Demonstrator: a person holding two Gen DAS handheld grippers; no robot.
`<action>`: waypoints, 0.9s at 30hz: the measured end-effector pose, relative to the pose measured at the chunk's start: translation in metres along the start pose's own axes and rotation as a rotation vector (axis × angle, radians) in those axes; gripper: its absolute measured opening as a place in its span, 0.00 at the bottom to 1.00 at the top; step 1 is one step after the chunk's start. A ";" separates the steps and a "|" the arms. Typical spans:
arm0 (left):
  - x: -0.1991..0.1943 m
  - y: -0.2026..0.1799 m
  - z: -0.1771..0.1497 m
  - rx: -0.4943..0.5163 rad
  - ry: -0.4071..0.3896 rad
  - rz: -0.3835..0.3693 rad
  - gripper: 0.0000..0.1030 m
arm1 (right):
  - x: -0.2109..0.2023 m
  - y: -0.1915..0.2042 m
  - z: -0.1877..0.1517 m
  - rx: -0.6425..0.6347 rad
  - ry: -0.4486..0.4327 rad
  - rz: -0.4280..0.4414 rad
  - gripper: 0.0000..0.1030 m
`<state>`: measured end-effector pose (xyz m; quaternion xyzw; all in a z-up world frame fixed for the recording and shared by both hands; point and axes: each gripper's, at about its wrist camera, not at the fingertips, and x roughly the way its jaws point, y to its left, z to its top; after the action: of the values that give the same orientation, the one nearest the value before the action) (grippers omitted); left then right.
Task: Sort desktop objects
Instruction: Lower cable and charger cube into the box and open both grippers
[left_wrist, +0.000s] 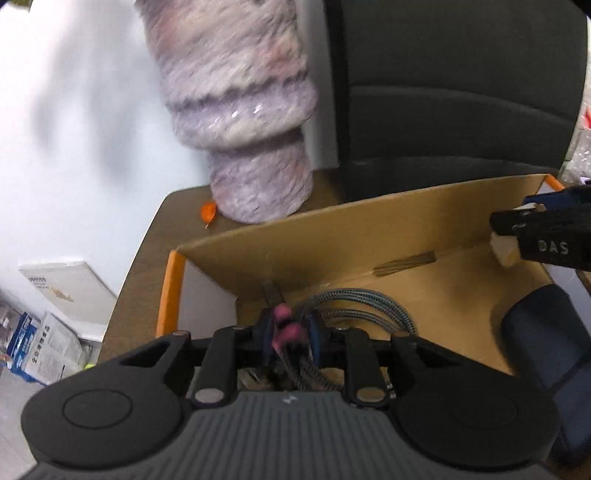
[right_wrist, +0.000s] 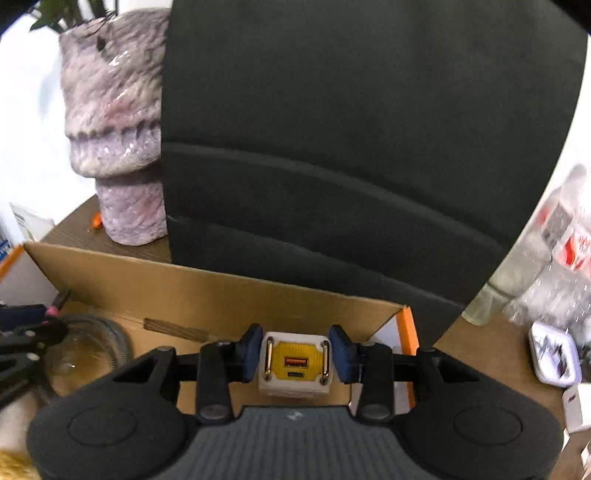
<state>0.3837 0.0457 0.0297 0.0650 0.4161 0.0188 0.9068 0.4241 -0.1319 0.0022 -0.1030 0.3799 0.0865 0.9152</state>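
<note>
Jaws of left gripper (left_wrist: 290, 330) clamped on braided cable (left_wrist: 364, 308) at pink-tipped end, low inside cardboard box (left_wrist: 332, 236) for deposit. Right gripper (right_wrist: 295, 356) pinches USB charger cube (right_wrist: 295, 363) over box's right end; I judge drop-in next.

Two wrist cameras, close over one cardboard box

Each looks forward past its own jaws, low and near; both share the cardboard box (left_wrist: 332, 229) (right_wrist: 207, 291), the furry pot (left_wrist: 255, 147) (right_wrist: 118, 147) and the dark chair back (left_wrist: 461, 92) (right_wrist: 351, 147).
</note>
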 end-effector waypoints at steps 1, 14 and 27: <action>-0.001 0.005 0.000 -0.029 -0.005 -0.008 0.37 | 0.001 0.000 -0.001 0.006 0.013 -0.011 0.39; -0.099 0.002 0.005 -0.082 -0.115 -0.017 0.90 | -0.099 -0.016 -0.010 0.029 -0.083 0.020 0.59; -0.204 0.001 -0.145 -0.217 -0.279 0.015 1.00 | -0.217 -0.008 -0.165 0.008 -0.256 0.173 0.85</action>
<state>0.1403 0.0434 0.0897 -0.0284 0.2811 0.0611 0.9573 0.1632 -0.1992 0.0437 -0.0545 0.2680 0.1759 0.9456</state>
